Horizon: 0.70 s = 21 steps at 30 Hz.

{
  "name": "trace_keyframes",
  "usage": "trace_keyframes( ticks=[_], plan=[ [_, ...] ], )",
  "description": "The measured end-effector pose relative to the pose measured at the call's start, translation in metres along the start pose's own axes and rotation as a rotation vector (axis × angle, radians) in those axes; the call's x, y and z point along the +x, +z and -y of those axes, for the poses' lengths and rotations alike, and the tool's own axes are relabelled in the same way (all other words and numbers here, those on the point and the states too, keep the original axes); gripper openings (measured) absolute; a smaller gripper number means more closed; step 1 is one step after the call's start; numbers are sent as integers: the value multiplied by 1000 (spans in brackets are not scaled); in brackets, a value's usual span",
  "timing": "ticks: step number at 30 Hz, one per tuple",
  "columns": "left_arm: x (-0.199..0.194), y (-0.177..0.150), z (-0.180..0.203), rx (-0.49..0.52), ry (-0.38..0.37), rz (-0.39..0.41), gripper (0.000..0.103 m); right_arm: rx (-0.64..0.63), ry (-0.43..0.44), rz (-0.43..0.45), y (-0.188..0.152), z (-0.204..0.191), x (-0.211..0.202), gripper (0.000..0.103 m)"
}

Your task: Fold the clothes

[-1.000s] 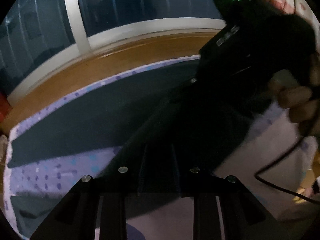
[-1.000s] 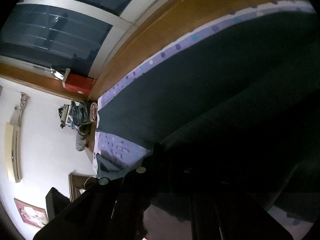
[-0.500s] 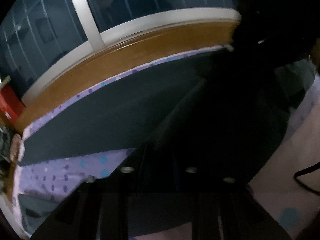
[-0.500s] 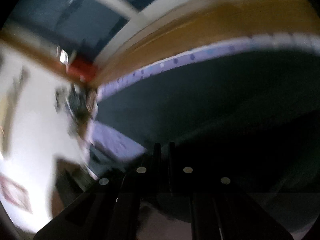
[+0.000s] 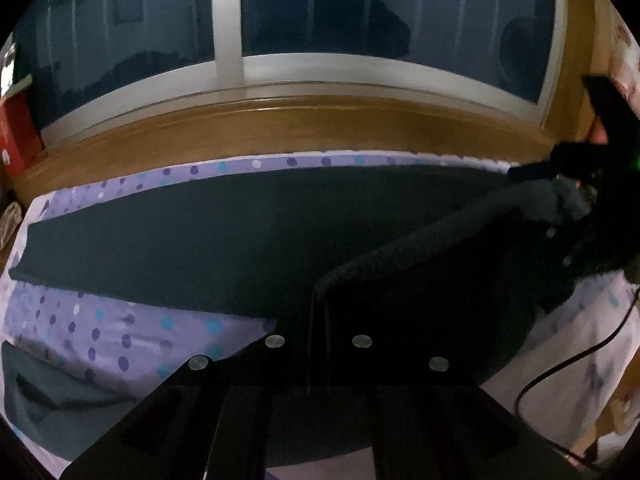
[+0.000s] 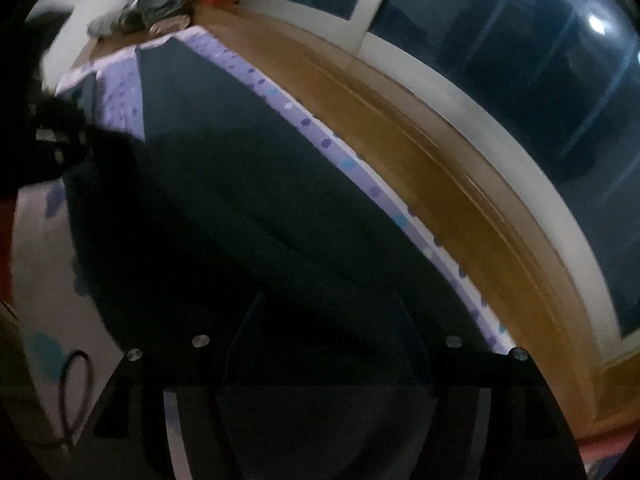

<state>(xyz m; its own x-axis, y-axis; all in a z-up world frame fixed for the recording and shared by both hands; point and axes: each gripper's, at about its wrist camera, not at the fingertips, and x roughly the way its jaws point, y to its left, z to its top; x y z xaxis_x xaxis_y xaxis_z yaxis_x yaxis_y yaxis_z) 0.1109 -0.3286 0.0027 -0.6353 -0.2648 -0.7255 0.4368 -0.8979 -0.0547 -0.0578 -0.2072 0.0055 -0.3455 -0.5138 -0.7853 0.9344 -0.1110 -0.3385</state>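
Note:
A dark navy garment (image 5: 240,240) lies spread over a purple polka-dot bedsheet (image 5: 100,328). My left gripper (image 5: 318,308) is shut on a raised fold of it, and that fold runs up to the right as a ridge. In the right wrist view the same garment (image 6: 240,168) fills the middle. My right gripper (image 6: 328,304) hovers over it, its jaws opening and standing wide apart. Cloth lies beneath them but the pads do not press on it. The right-hand tool's dark housing (image 5: 600,184) shows at the far right of the left wrist view.
A wooden ledge (image 5: 300,124) and a white-framed window (image 5: 228,40) run along the bed's far side. A red box (image 5: 12,136) stands at the left end. A black cable (image 5: 560,364) trails over the sheet at the right. Clutter (image 6: 144,12) is piled beyond the bed's corner.
The left jaws closed on the garment's fold and shifted, lifting it slightly. The right wrist rolled strongly, and its jaws went from shut to wide apart, letting go of the cloth.

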Motion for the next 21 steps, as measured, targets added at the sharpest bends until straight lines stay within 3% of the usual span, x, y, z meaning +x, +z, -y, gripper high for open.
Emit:
trace_keyframes(
  ticks=[5, 7, 8, 14, 19, 21],
  plan=[
    [-9, 6, 1, -16, -3, 14, 4, -57, -17, 24, 4, -9, 16, 65],
    [-14, 11, 3, -10, 4, 25, 4, -24, -21, 31, 6, -6, 21, 11],
    [-16, 14, 4, -8, 7, 30, 4, 33, -4, 29, 9, 2, 21, 2],
    [-24, 72, -6, 39, 48, 84, 4, 322, 88, 155, 38, 59, -1, 2],
    [27, 104, -17, 62, 75, 20, 4, 388, 157, 71, 48, 82, 54, 2],
    [54, 105, -19, 70, 86, -35, 4, 379, 128, 35, 47, 81, 74, 2]
  ],
)
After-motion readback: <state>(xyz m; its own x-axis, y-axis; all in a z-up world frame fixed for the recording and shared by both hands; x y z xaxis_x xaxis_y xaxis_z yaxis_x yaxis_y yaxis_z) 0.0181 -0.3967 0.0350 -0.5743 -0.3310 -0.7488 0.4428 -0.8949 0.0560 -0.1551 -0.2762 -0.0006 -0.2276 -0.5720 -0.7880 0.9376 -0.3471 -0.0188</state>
